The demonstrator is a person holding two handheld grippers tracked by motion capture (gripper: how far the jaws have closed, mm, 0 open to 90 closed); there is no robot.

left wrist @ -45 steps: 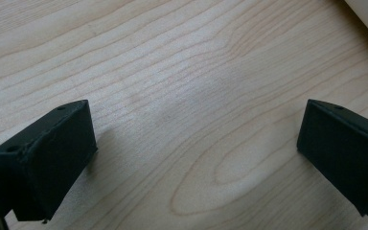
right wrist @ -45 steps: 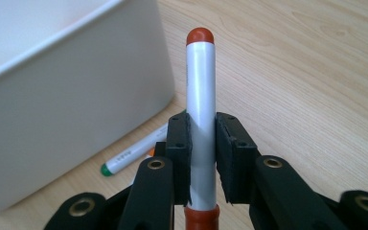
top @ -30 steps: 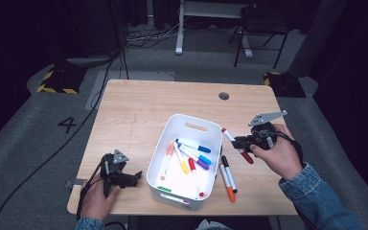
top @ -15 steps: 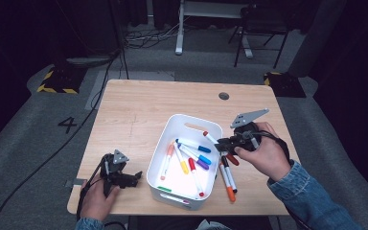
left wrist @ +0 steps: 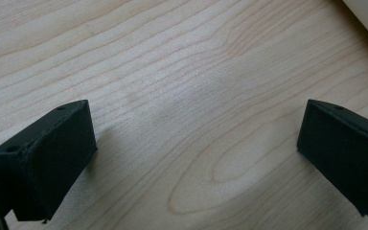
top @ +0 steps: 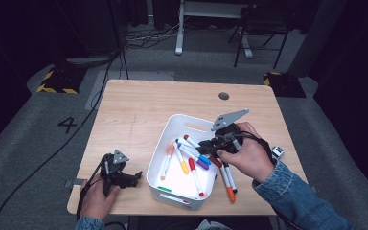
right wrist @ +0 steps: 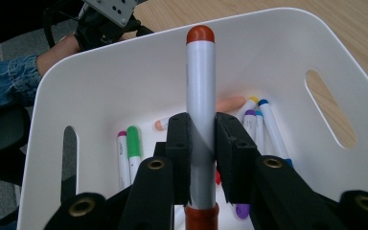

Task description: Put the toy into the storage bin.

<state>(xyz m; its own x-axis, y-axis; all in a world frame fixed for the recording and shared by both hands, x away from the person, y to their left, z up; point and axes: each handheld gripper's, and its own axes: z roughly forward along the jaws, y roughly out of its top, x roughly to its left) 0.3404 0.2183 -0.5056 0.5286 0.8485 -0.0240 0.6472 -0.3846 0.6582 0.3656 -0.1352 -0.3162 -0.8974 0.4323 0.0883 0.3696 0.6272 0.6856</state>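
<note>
Since a second ago the right gripper (top: 207,147) has carried its marker (right wrist: 200,110) from beyond the bin's right side to above the bin (top: 159,160); nothing else has shifted. Left of the bin, the left gripper (top: 133,177) rests on the table (top: 134,110), jaws spread wide with bare wood between them. Inside the bin lie about eight markers. Over its right half, the right jaws pinch the red-capped marker mid-barrel, so letting go looks next. Right of the bin, two markers (top: 227,179) wait on the table.
</note>
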